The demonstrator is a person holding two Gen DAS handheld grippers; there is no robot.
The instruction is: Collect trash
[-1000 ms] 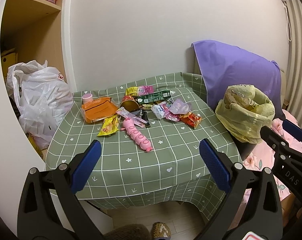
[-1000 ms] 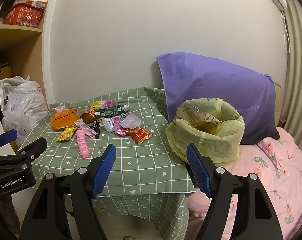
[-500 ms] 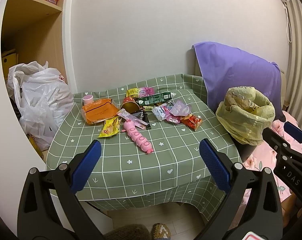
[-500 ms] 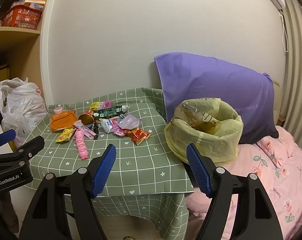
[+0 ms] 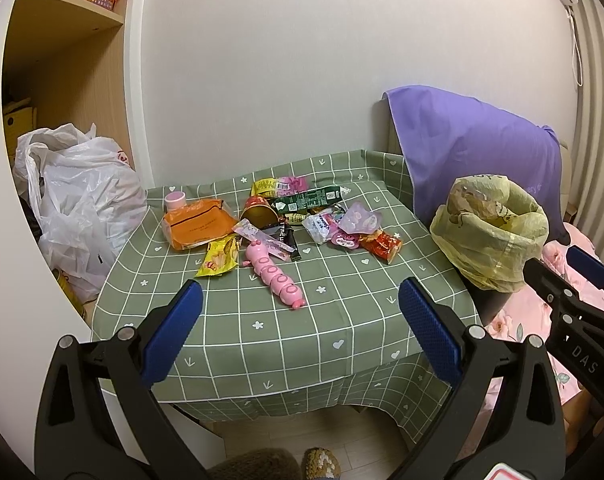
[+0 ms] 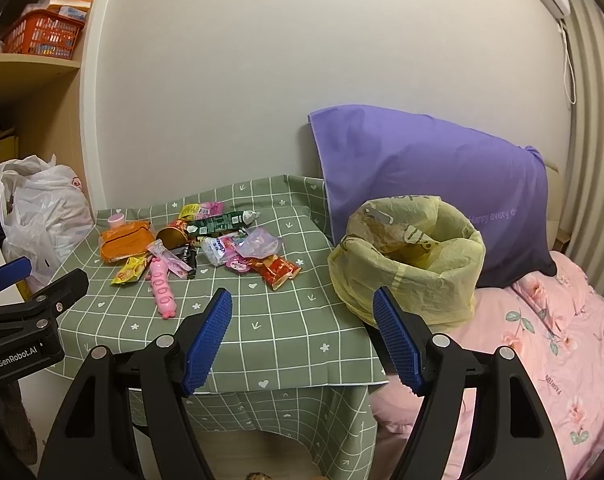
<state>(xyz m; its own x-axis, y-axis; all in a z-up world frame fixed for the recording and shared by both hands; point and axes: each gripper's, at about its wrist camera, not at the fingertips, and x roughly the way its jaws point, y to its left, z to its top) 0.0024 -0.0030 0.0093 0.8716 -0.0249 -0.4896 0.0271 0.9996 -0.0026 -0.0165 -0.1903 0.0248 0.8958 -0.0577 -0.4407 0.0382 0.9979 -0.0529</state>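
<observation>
Several snack wrappers lie in a heap at the back of the green checked tablecloth (image 5: 262, 340): an orange packet (image 5: 196, 227), a yellow wrapper (image 5: 218, 261), a pink toy-shaped pack (image 5: 272, 274), a green bar wrapper (image 5: 309, 199) and a red wrapper (image 5: 381, 243). A bin lined with a yellow bag (image 5: 491, 232) stands at the table's right edge, also seen in the right wrist view (image 6: 409, 264). My left gripper (image 5: 300, 332) hangs open above the table's near edge. My right gripper (image 6: 302, 336) is open near the front right corner. Both are empty.
A white plastic bag (image 5: 78, 204) bulges at the table's left side under wooden shelves with an orange basket (image 6: 42, 36). A purple pillow (image 6: 429, 176) leans on the wall behind the bin. A bed with pink floral bedding (image 6: 541, 340) lies on the right.
Both grippers have drifted slightly back from the table and stay open. The trash on the table has not moved.
</observation>
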